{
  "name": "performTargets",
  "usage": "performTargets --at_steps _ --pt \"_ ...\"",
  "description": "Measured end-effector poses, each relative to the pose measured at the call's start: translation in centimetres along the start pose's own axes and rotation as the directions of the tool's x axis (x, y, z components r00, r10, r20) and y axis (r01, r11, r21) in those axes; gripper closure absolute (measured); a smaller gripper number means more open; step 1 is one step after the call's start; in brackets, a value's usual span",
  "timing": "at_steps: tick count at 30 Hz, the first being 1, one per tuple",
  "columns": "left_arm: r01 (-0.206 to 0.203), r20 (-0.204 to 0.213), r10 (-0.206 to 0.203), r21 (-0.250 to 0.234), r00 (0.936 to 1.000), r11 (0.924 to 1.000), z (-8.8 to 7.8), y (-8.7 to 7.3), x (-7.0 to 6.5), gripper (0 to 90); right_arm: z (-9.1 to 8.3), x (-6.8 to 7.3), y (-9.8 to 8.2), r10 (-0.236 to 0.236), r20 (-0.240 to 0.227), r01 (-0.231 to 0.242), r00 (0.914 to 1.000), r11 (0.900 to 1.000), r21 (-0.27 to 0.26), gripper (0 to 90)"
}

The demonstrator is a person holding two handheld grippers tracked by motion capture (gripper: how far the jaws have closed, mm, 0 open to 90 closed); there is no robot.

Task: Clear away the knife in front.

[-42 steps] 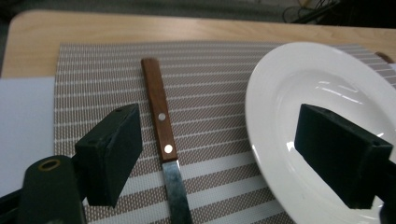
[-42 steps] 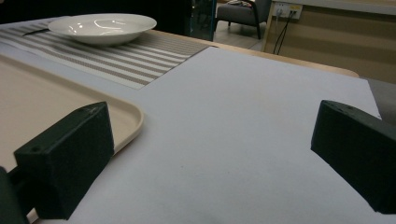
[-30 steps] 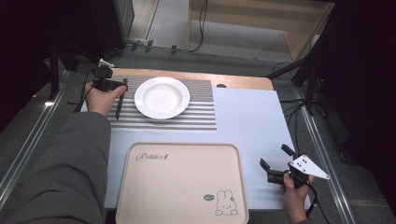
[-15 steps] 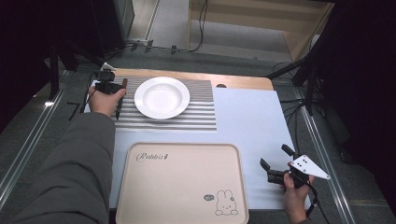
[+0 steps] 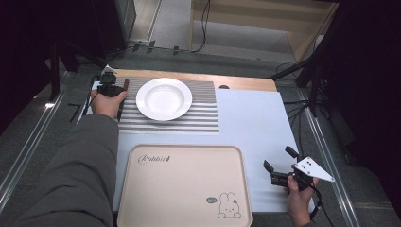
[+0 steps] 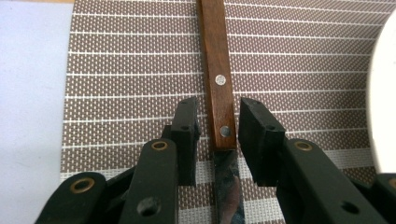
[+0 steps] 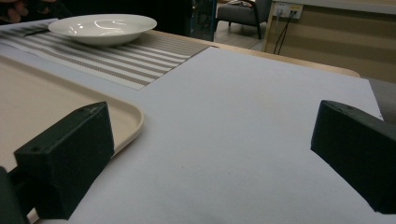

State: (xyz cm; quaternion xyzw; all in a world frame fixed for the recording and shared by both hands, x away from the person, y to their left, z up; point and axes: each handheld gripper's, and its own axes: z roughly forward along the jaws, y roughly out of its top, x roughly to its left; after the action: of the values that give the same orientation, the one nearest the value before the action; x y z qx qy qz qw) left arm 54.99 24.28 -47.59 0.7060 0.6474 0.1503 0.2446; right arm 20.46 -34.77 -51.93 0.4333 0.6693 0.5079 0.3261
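Left gripper [image 6: 217, 126]: jaws just being closed around the knife [image 6: 218, 79] handle, small gaps remaining each side.
Knife: lying on the striped mat [image 6: 121, 70], left of the plate [image 5: 164, 98].
Right gripper [image 5: 280, 165]: being held wide apart beside the tray [image 5: 184, 187], gripping nothing.

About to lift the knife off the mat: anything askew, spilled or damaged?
Nothing stands out. The knife lies flat on the mat beside the plate, and the left gripper, just closing, straddles its handle. No spills or damage.
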Motion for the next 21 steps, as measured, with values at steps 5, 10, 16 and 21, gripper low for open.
performTargets --at_steps 5,10,16,21 --pt "0.005 0.005 -0.005 0.000 1.0000 1.0000 0.1 -0.1 -0.1 74.3 0.0 0.0 0.0 0.000 0.000 0.000 1.0000 1.000 0.001 0.0" --pt "0.001 0.032 -0.001 0.015 0.9995 0.9999 0.0 -0.1 0.3 75.1 0.0 0.0 0.0 0.000 0.001 0.000 1.0000 1.000 0.001 0.0" --pt "-0.035 -0.001 0.035 0.011 0.9994 0.9993 0.1 -0.2 -0.2 75.6 0.0 0.0 0.0 -0.001 0.002 0.001 1.0000 1.000 0.002 0.0" --pt "-0.082 -0.043 0.083 0.011 0.9957 0.9966 0.1 -0.3 -0.8 76.4 0.1 0.0 0.0 0.000 0.001 0.000 1.0000 1.000 0.004 0.0"
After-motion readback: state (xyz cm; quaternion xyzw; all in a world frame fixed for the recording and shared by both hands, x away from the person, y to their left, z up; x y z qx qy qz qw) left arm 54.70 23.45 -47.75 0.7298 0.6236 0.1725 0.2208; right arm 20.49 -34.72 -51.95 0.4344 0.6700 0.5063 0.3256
